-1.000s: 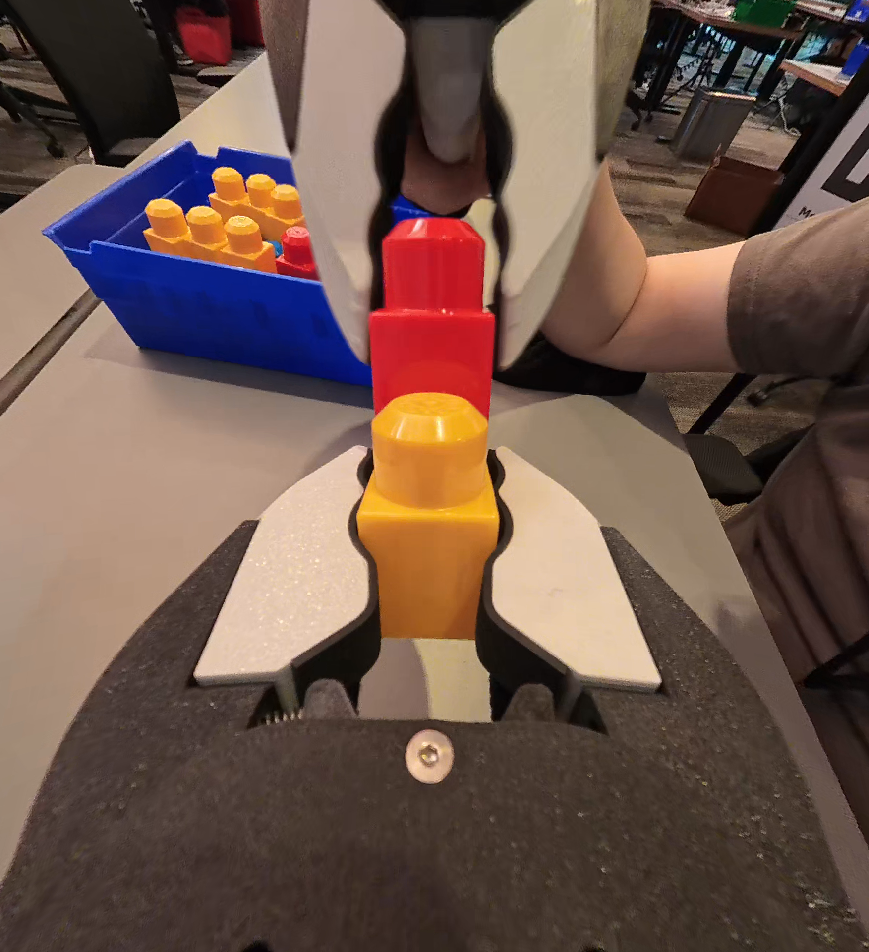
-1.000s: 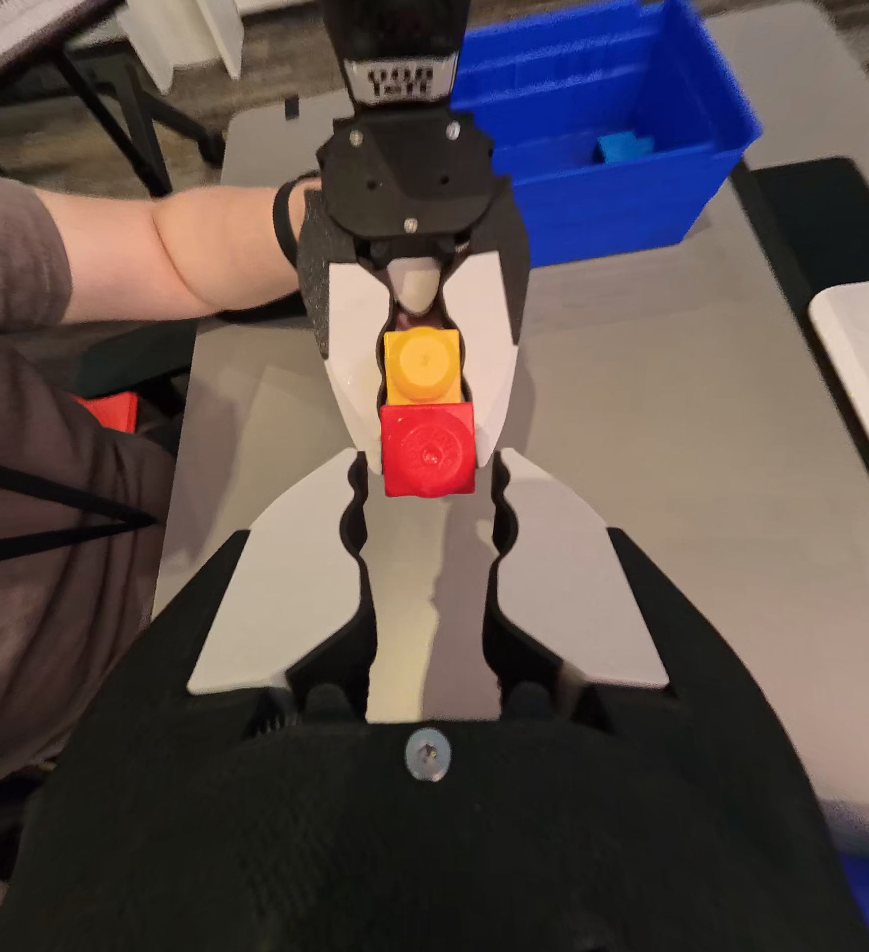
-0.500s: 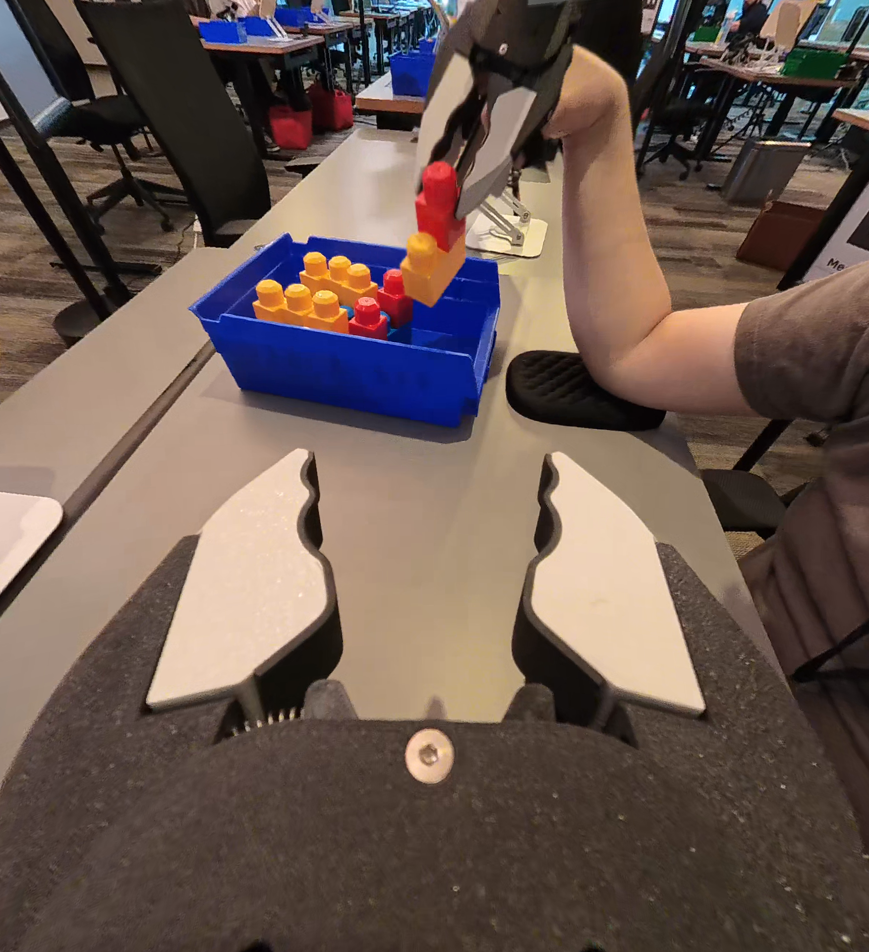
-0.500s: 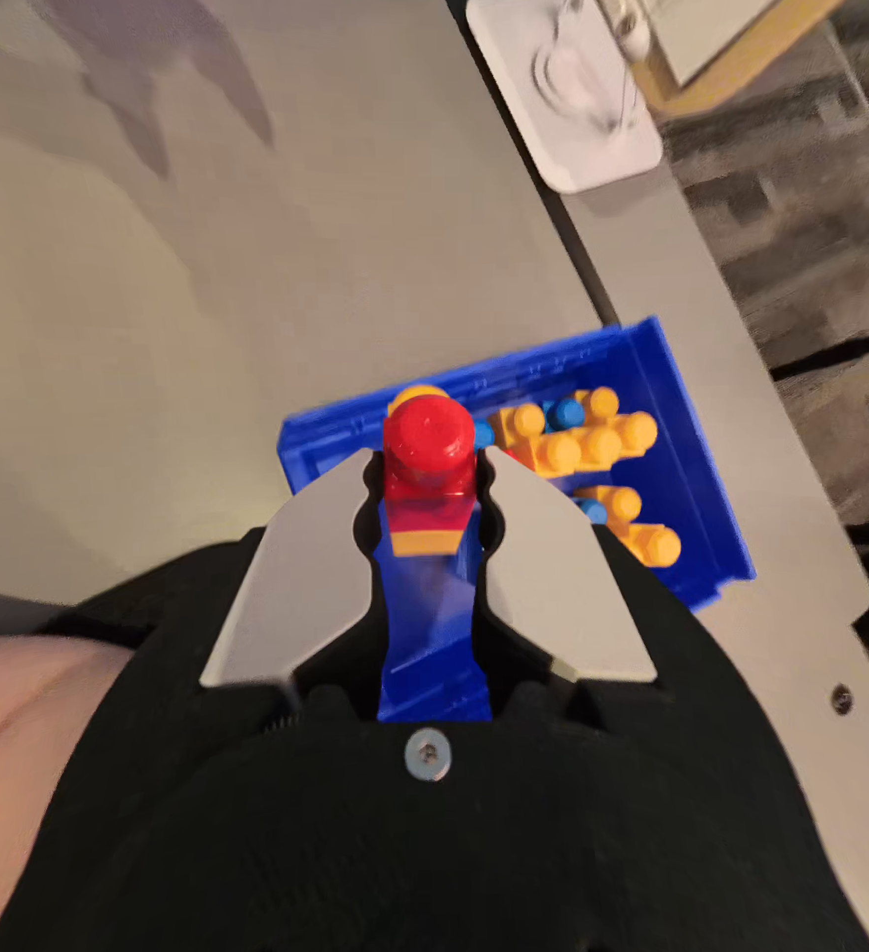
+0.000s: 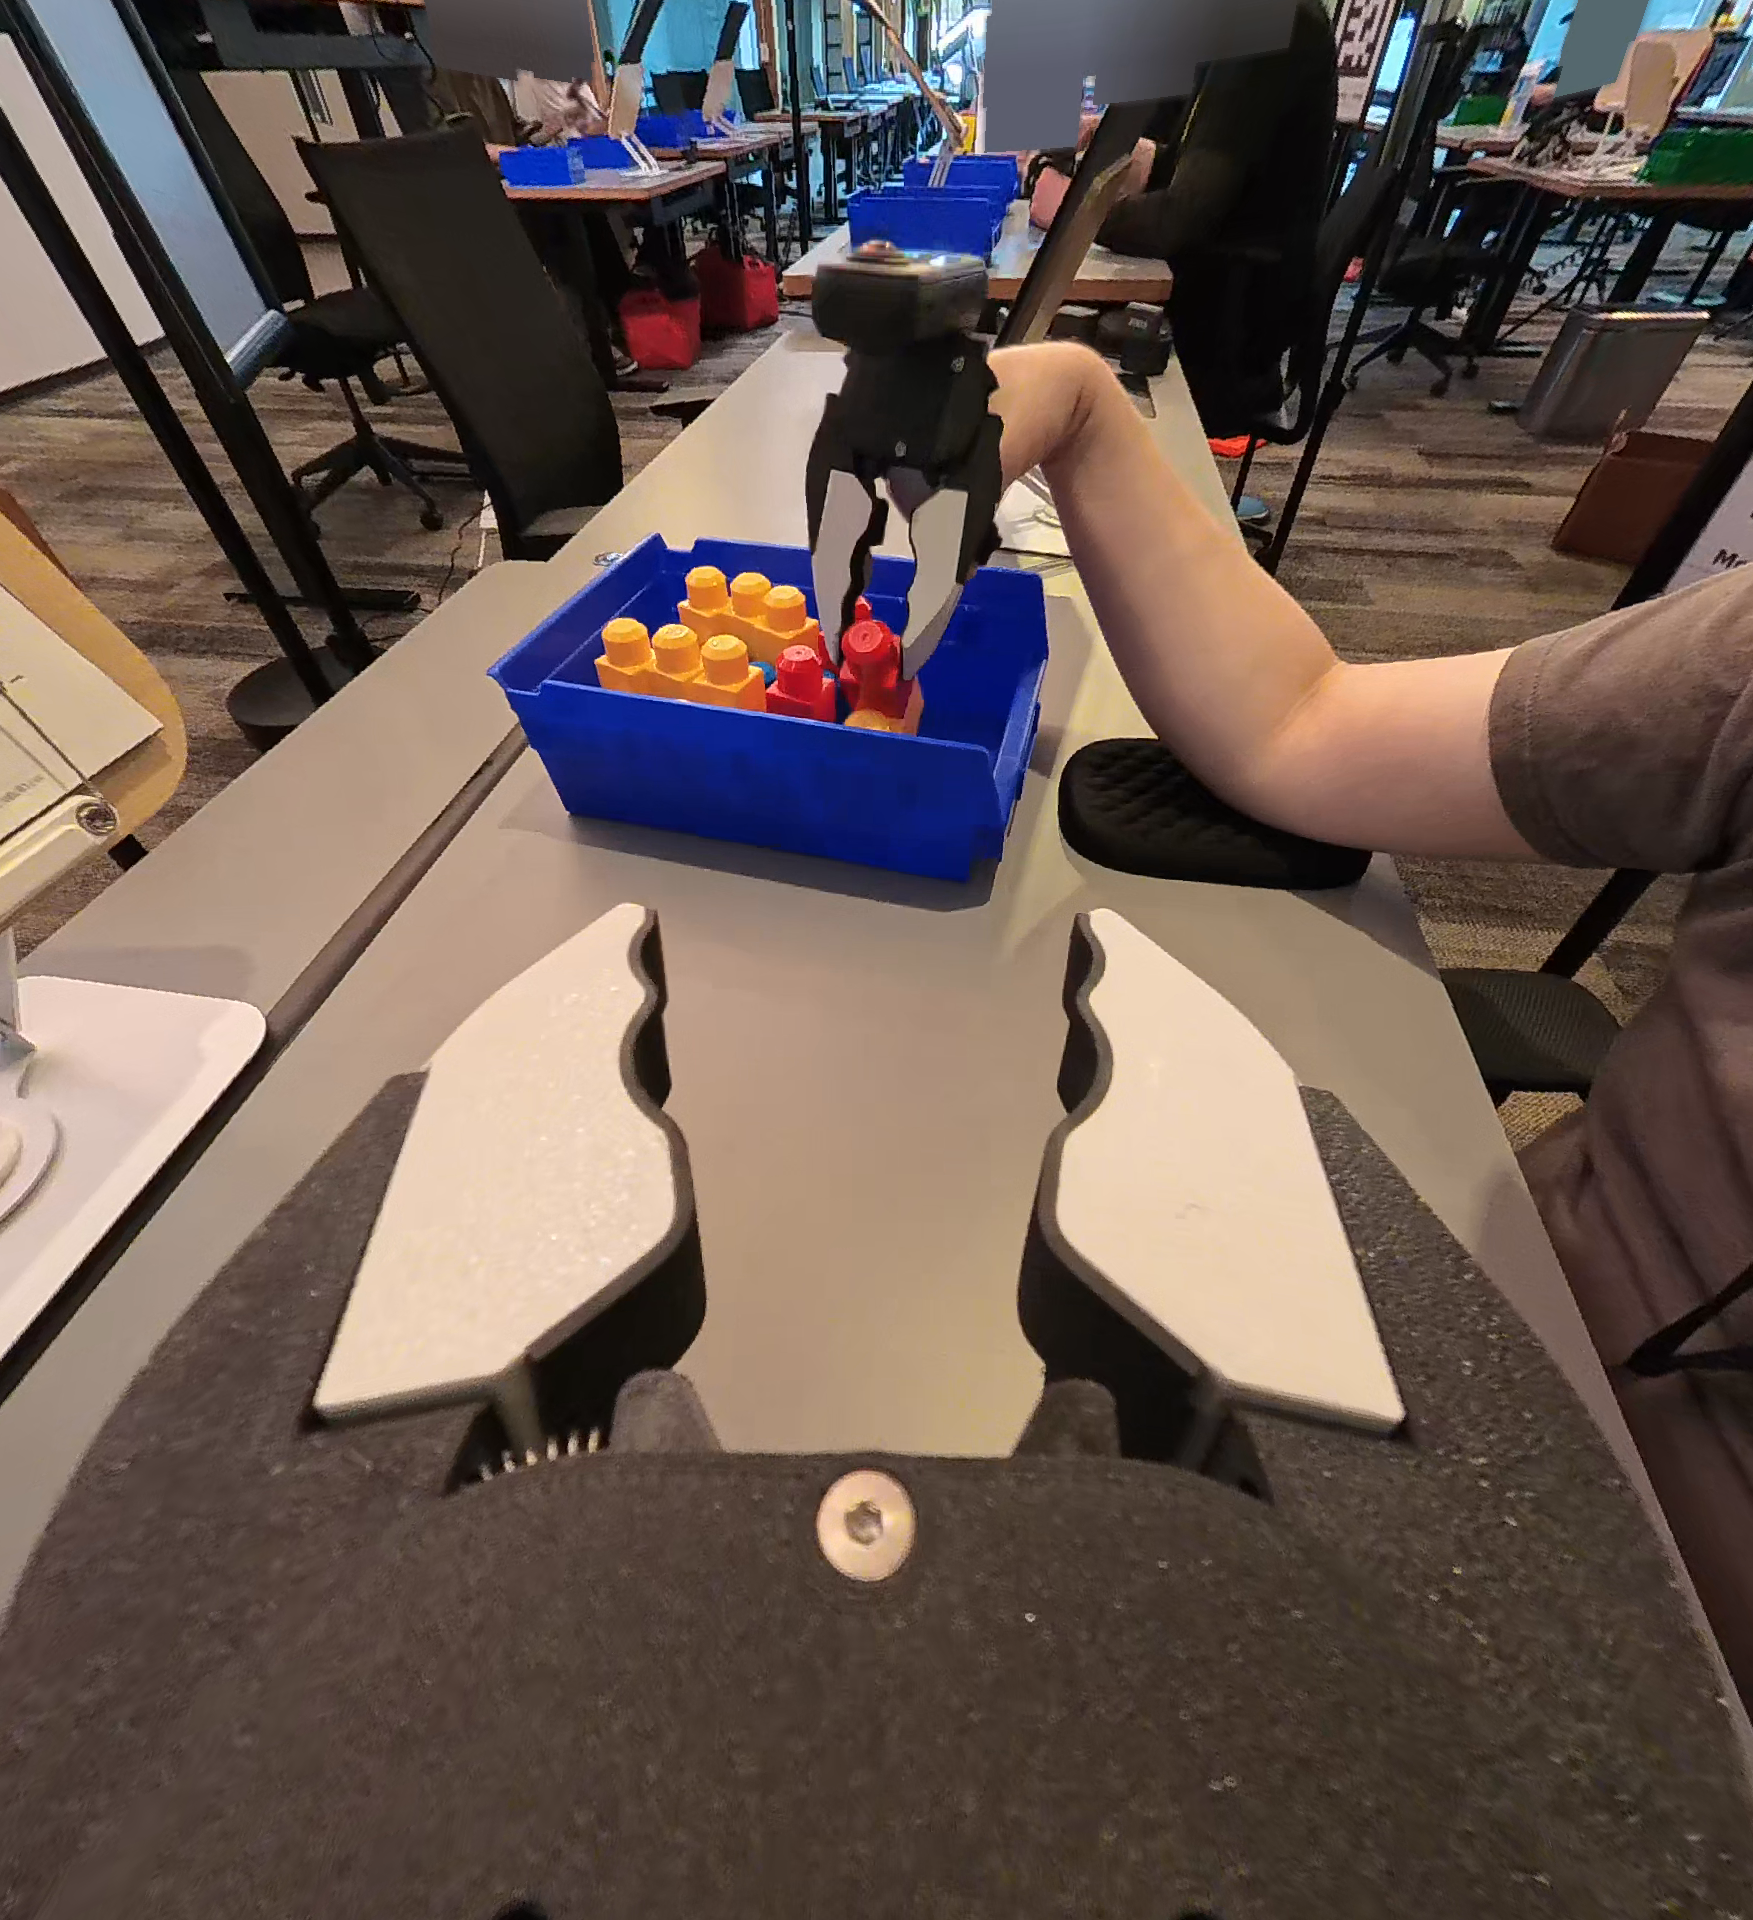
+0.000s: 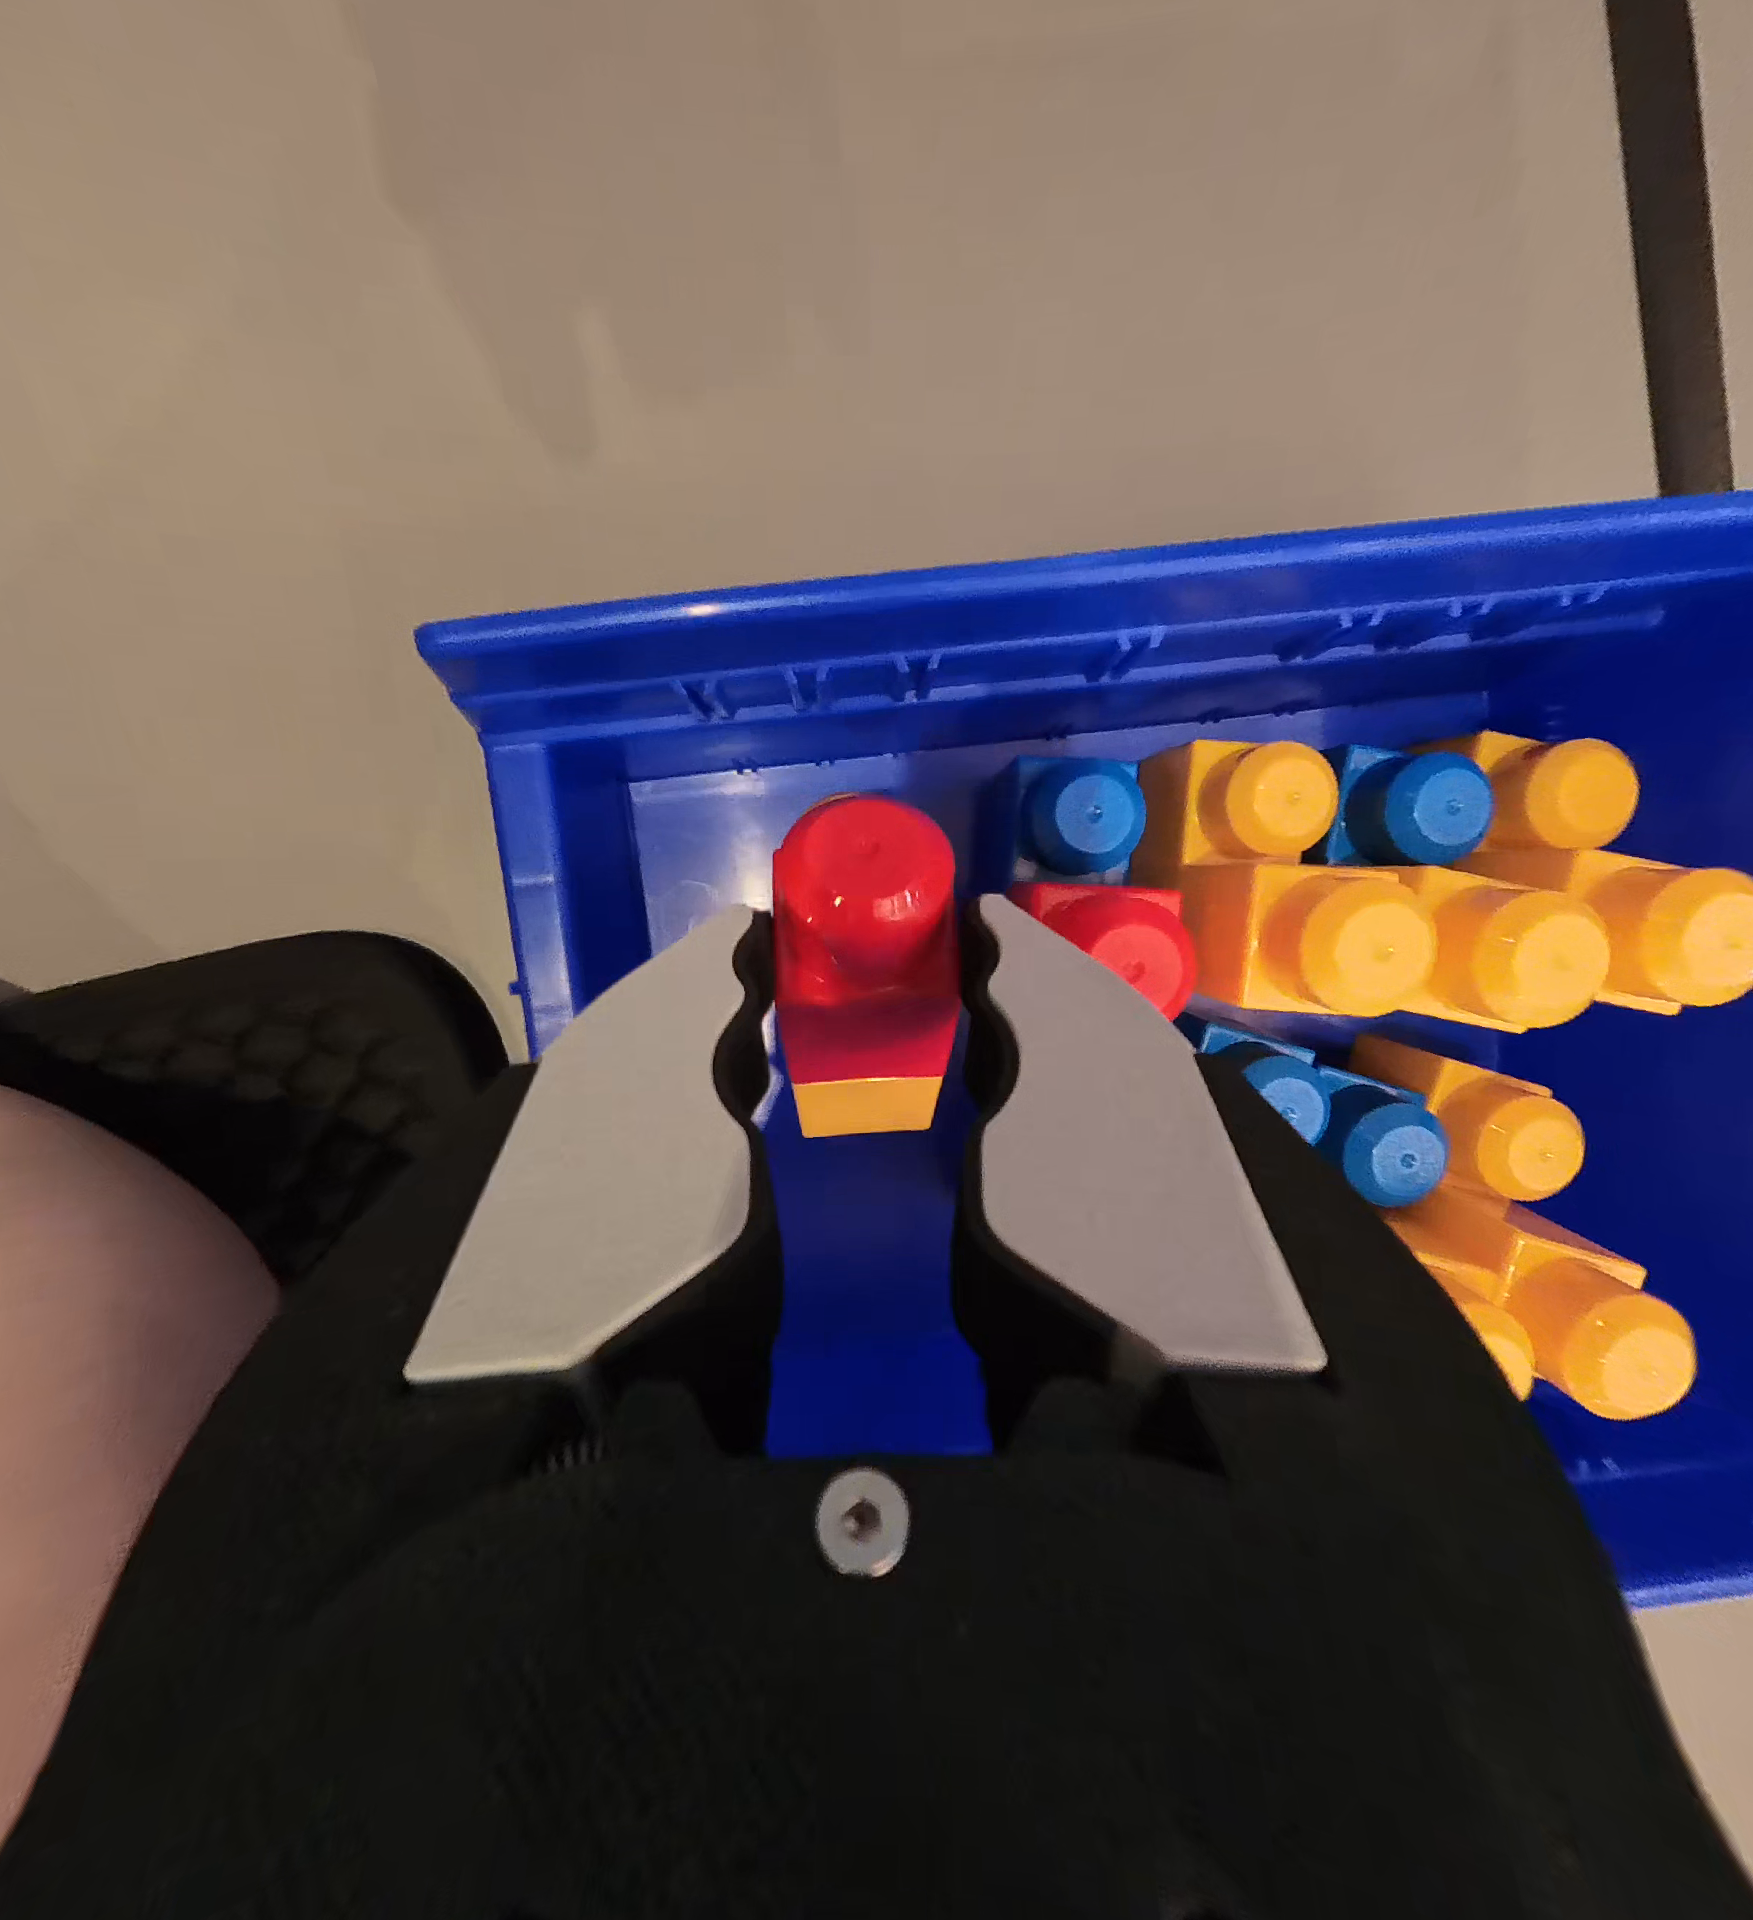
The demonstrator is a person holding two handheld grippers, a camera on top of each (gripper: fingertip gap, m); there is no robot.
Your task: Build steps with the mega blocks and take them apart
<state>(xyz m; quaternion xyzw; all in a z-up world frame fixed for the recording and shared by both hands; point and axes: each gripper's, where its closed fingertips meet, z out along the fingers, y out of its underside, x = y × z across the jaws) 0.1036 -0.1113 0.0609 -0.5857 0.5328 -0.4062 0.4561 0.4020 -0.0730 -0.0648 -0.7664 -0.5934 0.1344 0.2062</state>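
The right tool (image 6: 864,925) is closed narrowly on a red single-stud block (image 6: 861,935), which is pressed onto an orange block (image 6: 864,1107) below it. The pair is held over the empty end of the blue bin (image 6: 1111,603), inside its walls; from above it cannot be told whether the pair touches the bin floor. The stack's long axis runs along the tool's fingers, pointing down into the bin. Beside it in the bin a loose red block (image 6: 1111,956) is seen, then orange three-stud blocks (image 6: 1474,945) and small blue blocks (image 6: 1080,816) farther along. The left tool (image 5: 864,1039) is held wide and empty over the grey bench (image 5: 856,1143), well short of the bin, so the right tool is judged the nearer for any release or separation. A black wrist pad (image 5: 1204,821) lies just beside the bin.
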